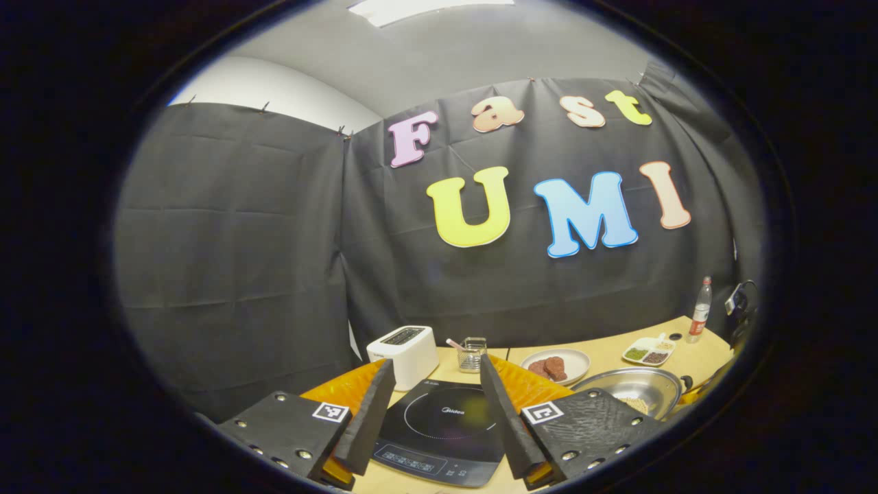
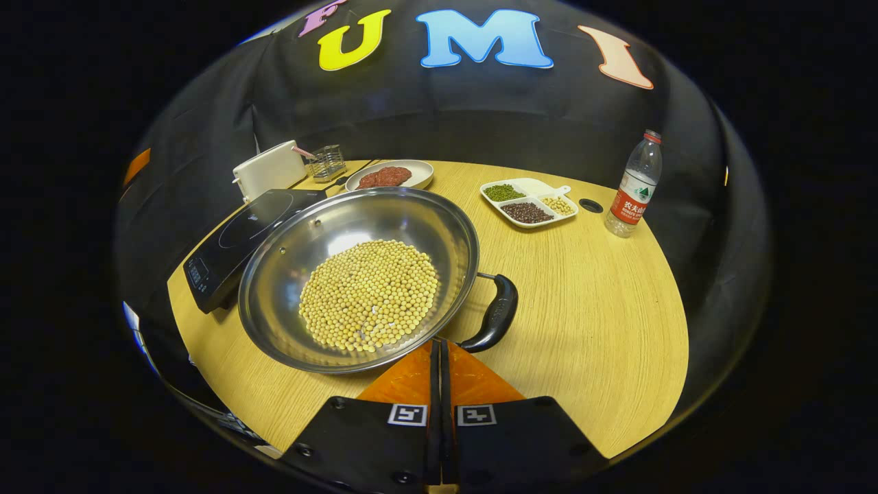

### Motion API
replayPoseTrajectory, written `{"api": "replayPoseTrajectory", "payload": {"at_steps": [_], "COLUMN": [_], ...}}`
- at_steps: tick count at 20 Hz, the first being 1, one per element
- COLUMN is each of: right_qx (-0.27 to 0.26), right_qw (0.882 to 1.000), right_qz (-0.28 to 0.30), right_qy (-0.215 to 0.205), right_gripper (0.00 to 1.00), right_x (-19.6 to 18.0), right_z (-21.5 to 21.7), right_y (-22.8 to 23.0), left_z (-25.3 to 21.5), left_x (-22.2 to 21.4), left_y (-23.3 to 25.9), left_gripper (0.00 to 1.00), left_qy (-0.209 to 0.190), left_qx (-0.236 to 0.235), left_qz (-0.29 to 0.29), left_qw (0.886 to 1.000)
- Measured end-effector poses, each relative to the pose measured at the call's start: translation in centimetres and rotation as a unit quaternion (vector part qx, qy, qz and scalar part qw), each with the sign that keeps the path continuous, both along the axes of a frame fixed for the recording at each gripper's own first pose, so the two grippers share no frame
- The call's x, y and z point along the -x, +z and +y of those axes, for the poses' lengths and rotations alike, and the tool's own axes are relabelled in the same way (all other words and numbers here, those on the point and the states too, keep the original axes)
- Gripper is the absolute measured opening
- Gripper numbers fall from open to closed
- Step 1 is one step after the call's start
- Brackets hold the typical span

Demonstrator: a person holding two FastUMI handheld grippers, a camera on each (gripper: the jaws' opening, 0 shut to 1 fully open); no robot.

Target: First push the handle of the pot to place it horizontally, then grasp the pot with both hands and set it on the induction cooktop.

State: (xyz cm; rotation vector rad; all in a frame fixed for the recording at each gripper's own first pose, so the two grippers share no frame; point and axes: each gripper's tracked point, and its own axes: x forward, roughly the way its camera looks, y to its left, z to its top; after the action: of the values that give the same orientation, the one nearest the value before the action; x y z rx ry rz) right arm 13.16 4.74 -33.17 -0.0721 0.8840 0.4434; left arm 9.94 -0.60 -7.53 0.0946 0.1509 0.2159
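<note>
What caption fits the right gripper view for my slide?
Right gripper, fingers together, near the black handle of a soybean-filled pot beside the induction cooktop.

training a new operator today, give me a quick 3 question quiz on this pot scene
1. True or false: the right tool is wide open.
2. What fills the pot? A) soybeans B) water C) rice
3. Fill in: the pot sits beside the ____ cooktop, not on it.

Key: 1 false, its fingers are closed together near the pot's black handle. 2 A, soybeans. 3 induction.
</note>
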Motion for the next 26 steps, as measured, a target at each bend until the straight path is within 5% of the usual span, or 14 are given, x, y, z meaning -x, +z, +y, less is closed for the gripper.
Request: {"api": "replayPoseTrajectory", "payload": {"at_steps": [15, 17, 19, 20, 26], "right_qx": [-0.020, -0.032, -0.041, -0.039, -0.041], "right_qw": [0.993, 0.990, 0.987, 0.986, 0.980], "right_qz": [-0.088, -0.103, -0.118, -0.128, -0.146], "right_qy": [-0.082, -0.091, -0.098, -0.104, -0.126], "right_gripper": [0.03, 0.32, 0.72, 1.00, 0.97], "right_x": [-2.4, -2.3, -2.4, -2.7, -3.4], "right_z": [-3.4, -3.3, -3.3, -3.4, -3.7], "right_y": [5.6, 6.9, 8.1, 8.5, 9.4], "left_z": [-4.2, -4.8, -5.6, -5.9, -8.7], "left_x": [-2.5, -3.3, -3.9, -4.4, -6.9], "left_y": [-3.7, -4.0, -4.6, -4.8, -8.3], "left_gripper": [0.73, 0.73, 0.74, 0.74, 0.76], "left_qy": [-0.054, -0.065, -0.080, -0.087, -0.135], "left_qx": [0.030, 0.036, 0.044, 0.048, 0.090], "left_qz": [0.032, 0.033, 0.037, 0.038, 0.076], "left_qw": [0.998, 0.997, 0.995, 0.994, 0.984]}}
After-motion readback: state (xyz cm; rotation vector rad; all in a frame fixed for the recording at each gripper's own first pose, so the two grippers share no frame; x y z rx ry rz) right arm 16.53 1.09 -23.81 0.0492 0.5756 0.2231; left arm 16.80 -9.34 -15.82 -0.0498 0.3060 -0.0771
